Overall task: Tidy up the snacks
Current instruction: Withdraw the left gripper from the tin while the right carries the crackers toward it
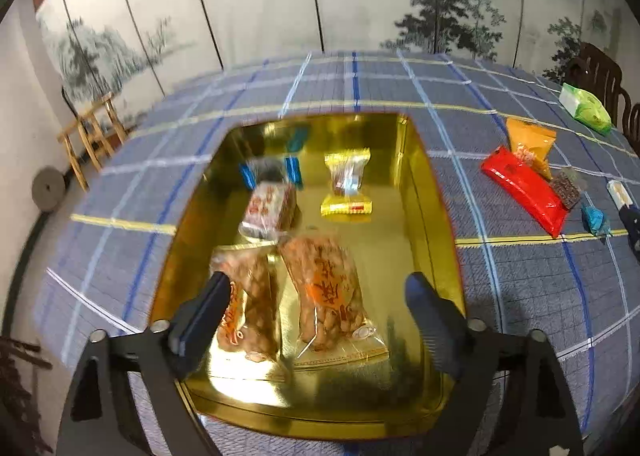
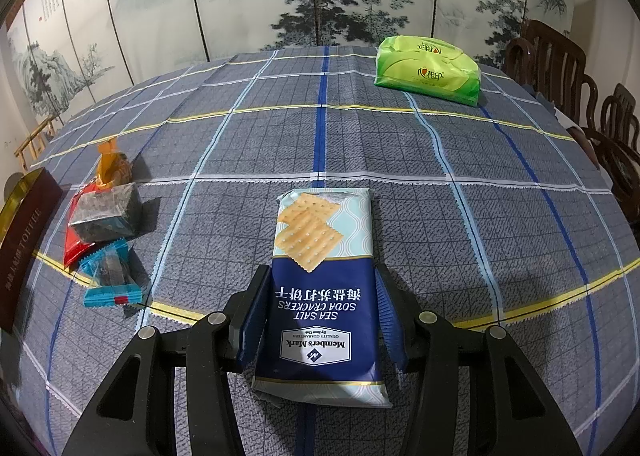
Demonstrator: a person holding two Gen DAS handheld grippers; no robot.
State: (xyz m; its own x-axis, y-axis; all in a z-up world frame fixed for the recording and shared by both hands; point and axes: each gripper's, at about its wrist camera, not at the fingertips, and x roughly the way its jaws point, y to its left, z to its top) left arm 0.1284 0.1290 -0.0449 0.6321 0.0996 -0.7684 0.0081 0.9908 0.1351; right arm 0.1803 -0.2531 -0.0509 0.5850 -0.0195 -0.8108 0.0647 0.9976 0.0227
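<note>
A gold tin tray (image 1: 434, 191) lies on the checked tablecloth and holds several snack packs, among them two clear peanut bags (image 1: 328, 284), a yellow candy (image 1: 347, 185) and a blue-ended one (image 1: 270, 171). My left gripper (image 1: 318, 288) hangs open and empty above the tray's near end. My right gripper (image 2: 322, 276) has its fingers against both sides of a blue soda cracker pack (image 2: 324, 276) lying on the cloth. Loose snacks lie to its left: a dark block (image 2: 106, 211), a red pack (image 2: 76, 232), an orange pack (image 2: 112, 167) and a blue candy (image 2: 110, 276).
A green tissue pack (image 2: 428, 69) lies at the far right of the table. The tray's dark red side (image 2: 24, 240) shows at the left edge of the right wrist view. Wooden chairs (image 2: 580, 95) stand to the right. A painted folding screen stands behind the table.
</note>
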